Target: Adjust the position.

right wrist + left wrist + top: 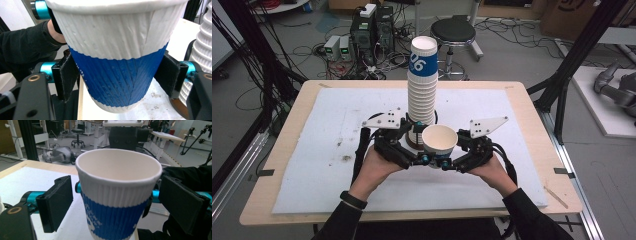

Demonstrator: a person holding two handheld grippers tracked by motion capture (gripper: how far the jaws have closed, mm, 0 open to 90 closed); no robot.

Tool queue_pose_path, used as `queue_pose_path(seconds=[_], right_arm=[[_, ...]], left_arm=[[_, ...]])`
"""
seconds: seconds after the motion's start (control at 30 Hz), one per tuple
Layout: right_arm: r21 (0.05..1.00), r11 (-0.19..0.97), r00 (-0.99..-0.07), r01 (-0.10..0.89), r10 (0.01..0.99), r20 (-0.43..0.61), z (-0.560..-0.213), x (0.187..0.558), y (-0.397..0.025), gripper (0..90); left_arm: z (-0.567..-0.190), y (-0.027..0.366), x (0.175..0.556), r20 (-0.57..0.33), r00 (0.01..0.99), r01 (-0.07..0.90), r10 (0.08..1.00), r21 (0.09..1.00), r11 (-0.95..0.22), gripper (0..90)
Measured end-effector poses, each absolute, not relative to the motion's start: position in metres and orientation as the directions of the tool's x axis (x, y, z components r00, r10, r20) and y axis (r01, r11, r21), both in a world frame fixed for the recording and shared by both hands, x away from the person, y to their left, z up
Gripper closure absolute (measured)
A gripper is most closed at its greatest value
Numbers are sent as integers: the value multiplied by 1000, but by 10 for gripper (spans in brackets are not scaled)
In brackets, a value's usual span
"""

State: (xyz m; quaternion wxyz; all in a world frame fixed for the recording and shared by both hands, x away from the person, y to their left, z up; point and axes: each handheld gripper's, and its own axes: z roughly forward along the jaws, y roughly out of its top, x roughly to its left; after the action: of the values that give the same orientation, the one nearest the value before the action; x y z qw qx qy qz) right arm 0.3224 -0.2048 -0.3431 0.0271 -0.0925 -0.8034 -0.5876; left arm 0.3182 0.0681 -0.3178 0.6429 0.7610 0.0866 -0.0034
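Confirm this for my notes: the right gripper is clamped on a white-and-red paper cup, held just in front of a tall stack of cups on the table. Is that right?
Not quite: the cup is white with a blue band, not red. The right gripper view shows the right gripper with its jaws pressed against that blue band, and the high view shows the tall stack of cups standing just behind it on the table.

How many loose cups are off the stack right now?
1: the single cup sits upright between the left gripper and right gripper, in front of the tall stack. Others may hide behind the stack.
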Motion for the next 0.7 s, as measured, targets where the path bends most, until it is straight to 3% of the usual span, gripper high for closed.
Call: queue_pose_path(seconds=[0.7], right_arm=[[953,248,-979,173,145,140,-331,326,-221,259]], left_arm=[[-334,77,317,-121,978,150,169,974,-169,124]])
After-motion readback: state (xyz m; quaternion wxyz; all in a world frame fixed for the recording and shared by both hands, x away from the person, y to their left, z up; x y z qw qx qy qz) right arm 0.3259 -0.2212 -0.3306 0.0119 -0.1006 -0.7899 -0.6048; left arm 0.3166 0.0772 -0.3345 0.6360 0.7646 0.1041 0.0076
